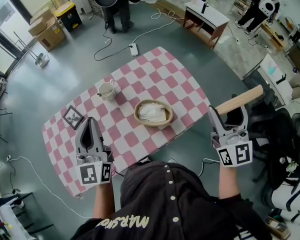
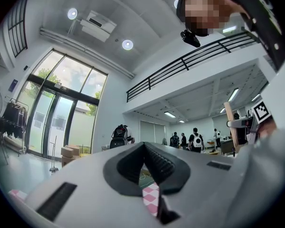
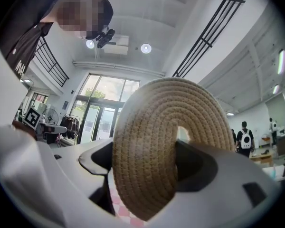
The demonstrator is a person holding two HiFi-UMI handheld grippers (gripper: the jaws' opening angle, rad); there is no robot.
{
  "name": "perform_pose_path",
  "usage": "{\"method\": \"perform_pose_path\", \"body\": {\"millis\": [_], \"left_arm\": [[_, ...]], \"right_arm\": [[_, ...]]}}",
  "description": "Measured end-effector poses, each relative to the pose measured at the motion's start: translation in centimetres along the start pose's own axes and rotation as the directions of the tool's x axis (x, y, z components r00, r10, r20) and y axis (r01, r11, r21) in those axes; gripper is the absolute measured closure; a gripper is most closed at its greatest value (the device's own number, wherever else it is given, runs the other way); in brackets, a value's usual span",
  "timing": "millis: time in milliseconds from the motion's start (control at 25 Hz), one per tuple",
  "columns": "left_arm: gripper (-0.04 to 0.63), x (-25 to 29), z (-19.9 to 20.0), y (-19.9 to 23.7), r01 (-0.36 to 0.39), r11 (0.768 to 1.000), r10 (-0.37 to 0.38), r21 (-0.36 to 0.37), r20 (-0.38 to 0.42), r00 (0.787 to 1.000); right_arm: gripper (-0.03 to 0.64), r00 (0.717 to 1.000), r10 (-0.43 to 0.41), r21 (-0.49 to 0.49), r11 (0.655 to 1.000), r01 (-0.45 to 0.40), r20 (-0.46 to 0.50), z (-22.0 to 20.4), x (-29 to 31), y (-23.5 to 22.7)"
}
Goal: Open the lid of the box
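As the right hand-held gripper (image 1: 229,111) clamps it, lid (image 1: 240,100) clears box (image 1: 138,116).

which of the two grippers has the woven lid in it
The right gripper: its jaws clamp the round woven lid, held clear of the basket. The left gripper is shut with nothing between its jaws.

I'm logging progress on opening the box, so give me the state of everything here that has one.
Box: open, white cloth inside.
Lid: off the box, held in the air.
Cup: upright on the table.
Left gripper: shut, empty.
Right gripper: shut on the lid.
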State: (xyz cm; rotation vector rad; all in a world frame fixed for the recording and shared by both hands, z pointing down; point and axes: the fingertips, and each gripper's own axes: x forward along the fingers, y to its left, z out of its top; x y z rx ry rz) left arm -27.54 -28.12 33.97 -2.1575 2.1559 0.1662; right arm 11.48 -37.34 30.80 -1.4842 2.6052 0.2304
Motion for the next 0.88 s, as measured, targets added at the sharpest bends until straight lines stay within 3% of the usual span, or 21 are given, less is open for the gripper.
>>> {"method": "perform_pose_path", "body": {"millis": [880], "left_arm": [[0.589,-0.3,-0.2,0.3,-0.008,1.0,0.008,-0.016,0.005,1.0]], "right_arm": [[0.238,0.999,0.035,0.026,0.999,-0.035,-0.006,-0.5,1.0,1.5]]}}
